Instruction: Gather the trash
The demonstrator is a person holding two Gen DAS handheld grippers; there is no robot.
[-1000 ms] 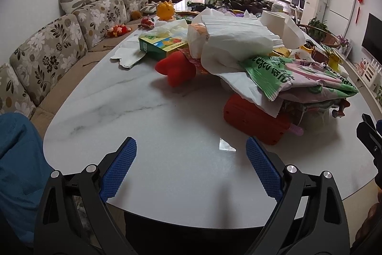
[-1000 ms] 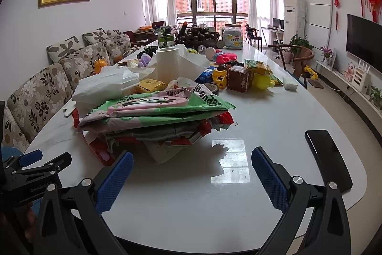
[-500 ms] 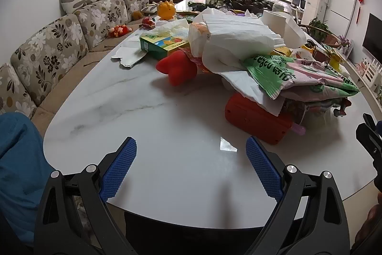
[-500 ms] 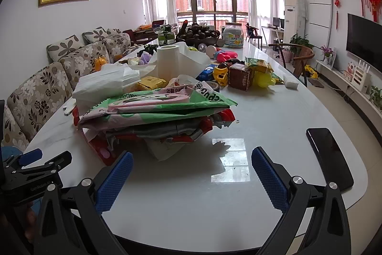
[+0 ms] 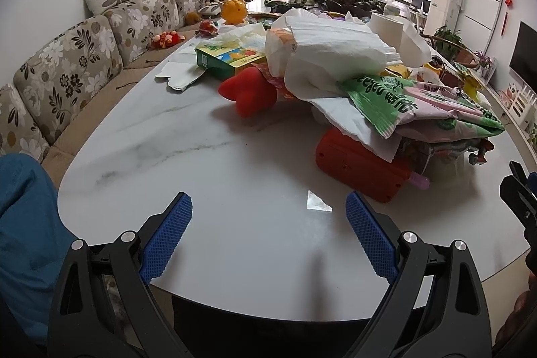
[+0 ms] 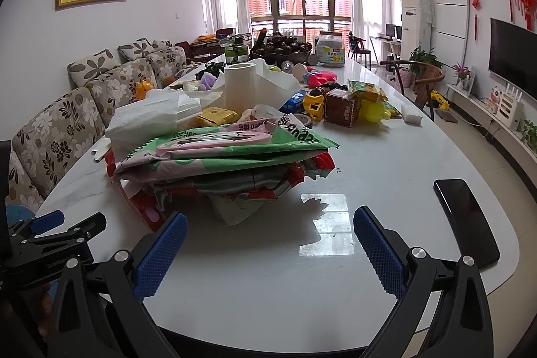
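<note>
On the left, the left tongs (image 5: 268,235) are held wide apart and empty above the near edge of the white worktop (image 5: 188,163), with nothing between the blue pads (image 5: 166,240). Ahead of them, well apart, a torn white carton flap (image 5: 179,76) lies flat beside a green and yellow box (image 5: 228,59); either could be taken first, though it cannot be told whether the box is empty. A red soft toy (image 5: 250,91) lies just beside them and is best left alone, since it is judged not to be trash.

In the middle, the trash is heaped in one pile: white tissue paper (image 5: 339,52) is stacked on top, green and pink wrappers (image 6: 218,146) are spread beneath it, and a red plastic toy (image 5: 362,170) lies under the near side. It is judged that the step in hand is the approach to this pile. The loose top layers should be gripped at an overhanging edge, so that the whole heap is not dragged and the toy below is not caught.

On the right, the right tongs (image 6: 268,252) are likewise held wide and empty, pointed at the wrappers' near edge. A black phone (image 6: 466,220) lies flat near the worktop's right rim and should be avoided when the tongs are swung. A clamp on the thin film should be made well in from the edge, as it may slip.
</note>
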